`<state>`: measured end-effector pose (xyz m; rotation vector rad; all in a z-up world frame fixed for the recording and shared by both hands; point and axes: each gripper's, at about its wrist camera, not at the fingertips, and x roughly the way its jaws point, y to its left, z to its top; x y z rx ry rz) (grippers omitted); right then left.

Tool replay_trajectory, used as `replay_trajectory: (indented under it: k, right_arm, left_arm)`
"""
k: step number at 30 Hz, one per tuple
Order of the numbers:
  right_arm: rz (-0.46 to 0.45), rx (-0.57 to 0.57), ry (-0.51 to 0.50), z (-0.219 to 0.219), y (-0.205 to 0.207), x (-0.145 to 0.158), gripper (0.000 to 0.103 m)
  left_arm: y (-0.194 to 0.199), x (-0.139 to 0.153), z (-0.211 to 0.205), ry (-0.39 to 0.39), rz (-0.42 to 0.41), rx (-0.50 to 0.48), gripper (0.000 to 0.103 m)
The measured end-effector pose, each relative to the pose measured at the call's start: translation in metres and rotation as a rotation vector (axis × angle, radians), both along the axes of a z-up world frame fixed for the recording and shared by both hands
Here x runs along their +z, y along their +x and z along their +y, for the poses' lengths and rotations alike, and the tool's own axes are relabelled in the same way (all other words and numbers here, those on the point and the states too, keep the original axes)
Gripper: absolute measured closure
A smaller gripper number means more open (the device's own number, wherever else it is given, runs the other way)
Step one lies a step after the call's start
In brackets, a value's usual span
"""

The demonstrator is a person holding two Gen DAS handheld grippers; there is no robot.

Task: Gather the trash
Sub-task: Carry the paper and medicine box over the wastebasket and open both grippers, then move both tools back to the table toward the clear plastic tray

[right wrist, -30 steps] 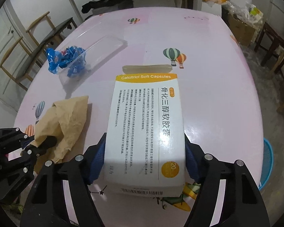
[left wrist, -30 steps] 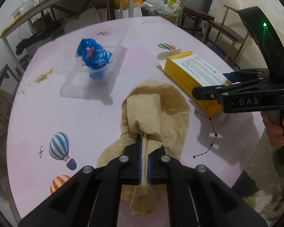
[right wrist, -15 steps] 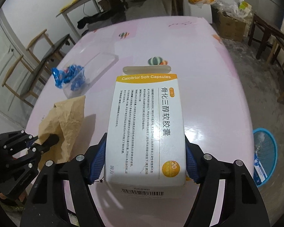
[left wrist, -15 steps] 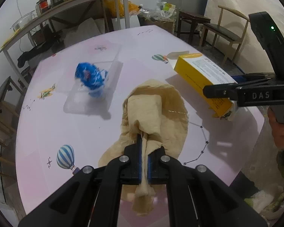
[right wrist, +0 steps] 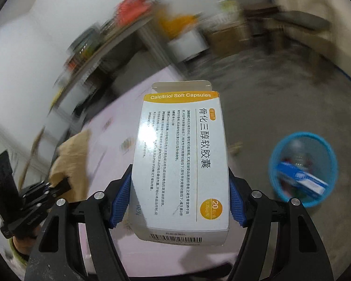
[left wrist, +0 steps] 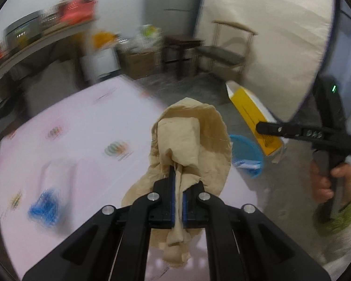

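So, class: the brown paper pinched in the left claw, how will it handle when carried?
The brown paper is probably floppy: it droops below the left claw. It is likely light, since a thin pinch holds it. It may tear, being creased.

Ahead and right of the right gripper (right wrist: 179,201), grey floor lies open around the round blue plastic basket (right wrist: 327,149), its mouth partly filled by a blue-and-white carton (right wrist: 301,178). Left of it stands the pink round table (right wrist: 110,126). Beyond the left gripper (left wrist: 178,201), 1 wooden chair (left wrist: 224,53) and 1 dark stool (left wrist: 180,44) line the wall.
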<state>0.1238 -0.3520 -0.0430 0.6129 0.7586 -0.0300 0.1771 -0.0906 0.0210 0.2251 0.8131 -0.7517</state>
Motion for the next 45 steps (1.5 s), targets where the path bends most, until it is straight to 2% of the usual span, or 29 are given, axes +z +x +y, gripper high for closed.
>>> replay_trajectory:
  k: [3, 7, 8, 10, 13, 16, 19, 22, 23, 25, 26, 27, 31, 35, 41, 45]
  right_arm:
    - [0.034, -0.168, 0.047, -0.058, -0.034, -0.016, 0.036]
    - [0.096, -0.322, 0.126, -0.114, -0.068, -0.052, 0.036]
    - [0.115, -0.343, 0.144, -0.123, -0.072, -0.062, 0.036]
    - [0.150, -0.377, 0.193, -0.140, -0.077, -0.086, 0.036]
    - [0.197, -0.405, 0.268, -0.161, -0.073, -0.121, 0.036]
    - [0.240, -0.417, 0.344, -0.183, -0.063, -0.154, 0.036]
    - [0.274, -0.417, 0.385, -0.207, -0.044, -0.179, 0.036]
    - [0.297, -0.392, 0.415, -0.229, -0.020, -0.202, 0.035]
    - [0.311, -0.393, 0.412, -0.236, -0.011, -0.209, 0.032]
    - [0.340, -0.369, 0.376, -0.246, 0.004, -0.222, 0.029]
    - [0.360, -0.367, 0.359, -0.248, 0.013, -0.227, 0.025]
    - [0.380, -0.370, 0.344, -0.249, 0.015, -0.231, 0.021]
    - [0.435, -0.383, 0.273, -0.244, 0.011, -0.244, 0.021]
    - [0.399, -0.424, 0.259, -0.241, -0.013, -0.235, 0.021]
    - [0.327, -0.458, 0.226, -0.234, -0.046, -0.207, 0.021]
    - [0.253, -0.434, 0.210, -0.215, -0.064, -0.175, 0.021]
  left_arm:
    - [0.011, 0.007, -0.060, -0.030, 0.038, -0.116, 0.099]
    - [0.027, -0.009, -0.143, -0.057, 0.204, -0.239, 0.099]
    - [0.033, -0.022, -0.170, -0.048, 0.270, -0.258, 0.099]
    - [0.039, -0.045, -0.205, -0.009, 0.337, -0.275, 0.099]
    - [0.040, -0.089, -0.261, 0.090, 0.393, -0.298, 0.099]
    - [0.046, -0.140, -0.306, 0.175, 0.505, -0.289, 0.099]
    - [0.053, -0.179, -0.344, 0.255, 0.529, -0.275, 0.099]
    - [0.063, -0.206, -0.368, 0.264, 0.568, -0.258, 0.098]
    - [0.064, -0.211, -0.373, 0.259, 0.572, -0.253, 0.095]
    - [0.063, -0.225, -0.387, 0.268, 0.569, -0.250, 0.076]
    - [0.061, -0.232, -0.386, 0.285, 0.573, -0.244, 0.060]
    - [0.063, -0.235, -0.387, 0.290, 0.584, -0.238, 0.053]
    - [0.068, -0.233, -0.381, 0.272, 0.621, -0.218, 0.048]
    - [0.068, -0.213, -0.369, 0.233, 0.588, -0.231, 0.045]
    - [0.060, -0.160, -0.339, 0.158, 0.533, -0.257, 0.039]
    - [0.051, -0.109, -0.293, 0.041, 0.497, -0.265, 0.028]
